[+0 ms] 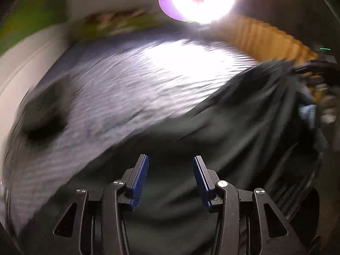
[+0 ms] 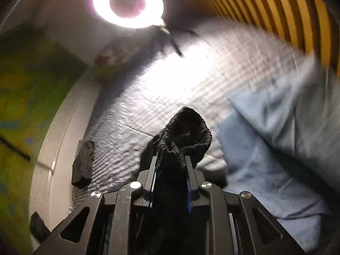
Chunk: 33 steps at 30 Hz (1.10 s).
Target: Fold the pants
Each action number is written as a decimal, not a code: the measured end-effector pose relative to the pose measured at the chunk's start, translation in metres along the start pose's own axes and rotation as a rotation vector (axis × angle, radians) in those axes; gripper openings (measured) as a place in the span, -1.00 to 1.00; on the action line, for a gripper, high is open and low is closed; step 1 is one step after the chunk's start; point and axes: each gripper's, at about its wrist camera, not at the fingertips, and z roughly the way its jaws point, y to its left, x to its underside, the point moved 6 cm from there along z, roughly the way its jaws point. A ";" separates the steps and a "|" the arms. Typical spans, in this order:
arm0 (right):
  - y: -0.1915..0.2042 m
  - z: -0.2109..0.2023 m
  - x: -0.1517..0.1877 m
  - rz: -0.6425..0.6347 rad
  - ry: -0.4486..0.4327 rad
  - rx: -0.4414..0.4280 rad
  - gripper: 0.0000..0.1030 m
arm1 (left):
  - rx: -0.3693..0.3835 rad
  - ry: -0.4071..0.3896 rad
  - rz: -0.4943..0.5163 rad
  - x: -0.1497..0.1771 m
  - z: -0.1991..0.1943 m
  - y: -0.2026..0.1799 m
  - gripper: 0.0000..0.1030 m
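Observation:
Black pants [image 1: 244, 127] hang and drape across the lower right of the left wrist view, blurred by motion. My left gripper [image 1: 171, 161] is open just above the dark cloth, with nothing between its blue pads [image 1: 140, 180]. In the right wrist view my right gripper [image 2: 171, 159] is shut on the gathered elastic waistband of the black pants [image 2: 187, 131], which bunches up beyond the fingertips. The other gripper shows faintly at the right edge of the left wrist view, holding the cloth up.
A grey striped bed cover [image 2: 170, 80] lies under everything. A folded dark garment [image 2: 82, 163] rests at its left; a light blue garment [image 2: 276, 148] lies at right. A ring light [image 2: 128, 3] glares above, beside a slatted wooden wall [image 2: 276, 6].

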 end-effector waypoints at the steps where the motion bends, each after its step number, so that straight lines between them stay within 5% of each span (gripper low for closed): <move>1: 0.008 -0.018 -0.002 -0.033 -0.043 0.006 -0.64 | -0.010 0.016 -0.033 0.012 -0.005 0.016 -0.09; 5: -0.017 -0.056 0.003 -0.049 -0.135 0.158 -0.64 | -0.030 0.076 -0.117 0.067 -0.011 0.054 -0.09; 9: -0.080 -0.017 0.024 0.011 -0.025 0.340 -0.64 | 0.003 0.167 -0.123 0.115 0.011 0.053 -0.09; 13: -0.097 -0.005 0.037 0.065 -0.022 0.386 -0.63 | 0.050 0.241 -0.116 0.155 0.024 0.043 -0.09; 19: -0.081 -0.035 0.034 -0.011 -0.002 0.475 -0.36 | 0.061 0.106 -0.218 0.163 -0.026 0.070 -0.09; 23: -0.058 -0.080 0.040 -0.062 -0.111 0.561 -0.34 | -0.046 -0.004 -0.353 0.180 -0.078 0.129 -0.09; 28: 0.009 -0.084 0.061 -0.172 -0.132 0.494 -0.33 | -0.205 -0.062 -0.544 0.215 -0.109 0.227 -0.04; 33: 0.107 -0.030 0.104 -0.371 -0.002 0.316 -0.34 | -0.299 -0.086 -0.756 0.273 -0.145 0.315 -0.02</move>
